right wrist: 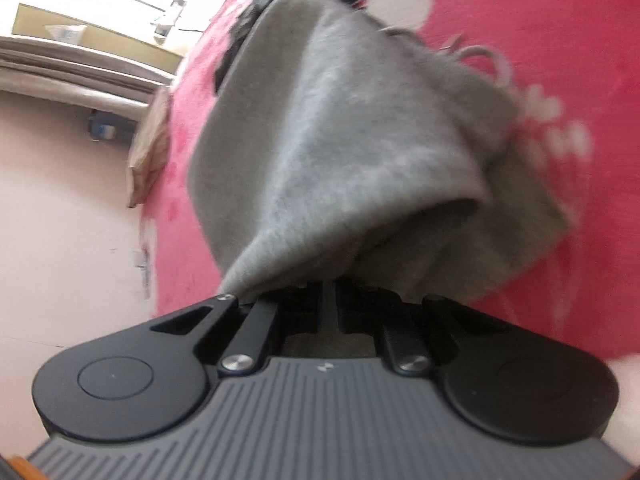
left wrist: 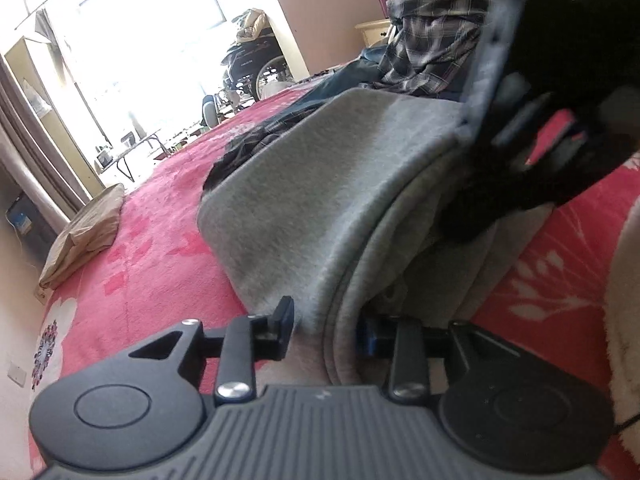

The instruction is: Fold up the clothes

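Left wrist view, from left to right. A folded beige garment (left wrist: pixel 86 232) lies near the left edge of the pink floral bedspread (left wrist: pixel 160 248), well apart from the rest. At the centre lies the grey sweatshirt (left wrist: pixel 304 200), folded over on itself so that its layered edge curves down toward the camera. The left gripper (left wrist: pixel 326 330) straddles that layered edge: its left finger (left wrist: pixel 282 322) stands just beside the outer face of the cloth, and its right finger is mostly hidden under the fold. The jaws stand partly open. The thick edge lies between them, but a pinch cannot be confirmed. Behind the sweatshirt, a dark garment (left wrist: pixel 248 148) lies flat, and a plaid shirt (left wrist: pixel 436 36) is heaped at the far side of the bed. At the upper right, the right gripper (left wrist: pixel 560 128), blurred, is in contact with the raised far corner of the sweatshirt.

Right wrist view. The right gripper (right wrist: pixel 330 304) has its jaws closed almost fully on a gathered corner of the grey sweatshirt (right wrist: pixel 340 128). The cloth rises from the bedspread (right wrist: pixel 540 60) to the fingertips in a tented shape.
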Demonstrator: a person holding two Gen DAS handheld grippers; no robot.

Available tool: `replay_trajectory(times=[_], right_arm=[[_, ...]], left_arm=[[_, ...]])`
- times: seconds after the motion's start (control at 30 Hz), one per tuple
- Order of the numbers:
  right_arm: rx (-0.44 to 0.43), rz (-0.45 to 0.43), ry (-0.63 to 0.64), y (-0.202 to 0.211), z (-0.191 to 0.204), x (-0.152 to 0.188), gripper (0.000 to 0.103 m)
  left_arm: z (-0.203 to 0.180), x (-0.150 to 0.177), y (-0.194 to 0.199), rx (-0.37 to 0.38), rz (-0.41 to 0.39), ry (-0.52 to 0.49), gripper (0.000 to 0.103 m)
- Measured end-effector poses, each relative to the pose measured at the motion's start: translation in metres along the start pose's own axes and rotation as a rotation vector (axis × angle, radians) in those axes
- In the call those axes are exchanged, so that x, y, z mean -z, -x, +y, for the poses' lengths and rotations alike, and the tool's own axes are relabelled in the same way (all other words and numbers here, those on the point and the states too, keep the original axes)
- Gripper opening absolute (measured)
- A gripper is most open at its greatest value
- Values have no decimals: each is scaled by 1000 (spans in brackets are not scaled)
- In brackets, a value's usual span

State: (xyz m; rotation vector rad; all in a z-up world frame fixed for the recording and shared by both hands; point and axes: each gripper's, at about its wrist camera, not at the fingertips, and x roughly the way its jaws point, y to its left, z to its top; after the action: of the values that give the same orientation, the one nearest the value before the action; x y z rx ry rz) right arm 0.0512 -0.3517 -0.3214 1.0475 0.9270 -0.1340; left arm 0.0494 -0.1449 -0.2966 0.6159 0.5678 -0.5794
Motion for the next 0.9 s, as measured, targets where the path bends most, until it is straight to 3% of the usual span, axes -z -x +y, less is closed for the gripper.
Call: replay_trajectory(times=[0.17,0.3,0.37,0.53,0.6,0.63,0.67,0.8,0.9], right_arm=[[98,-115,-132,64,-36,-2,7],[95,-198,-122,111,-53,-17,13],[83,-179,-74,102,-41,-29,50],[9,-42,46,66,-21,-40,64],[15,19,82,44,-14,-41,60],[7,23,97,41,-12,-42,33],[-2,25,113,38,-11,-44,12],[-5,-30,277,56,12,-43,10],[30,-40,316,56,15,-45,10]], left_arm=[[-5,2,0,-1,-6,-25,29],[-8,4,0,-8,-8,-44,29],[-10,4,1,-15,-10,-56,28],[-12,4,1,-22,-15,-79,24],[-13,4,2,-23,-20,-88,22],[-13,4,2,-23,-24,-95,21],[-13,4,3,-23,-28,-101,21],[-23,5,6,-30,-53,-167,21],[-29,6,5,-21,-57,-219,23]])
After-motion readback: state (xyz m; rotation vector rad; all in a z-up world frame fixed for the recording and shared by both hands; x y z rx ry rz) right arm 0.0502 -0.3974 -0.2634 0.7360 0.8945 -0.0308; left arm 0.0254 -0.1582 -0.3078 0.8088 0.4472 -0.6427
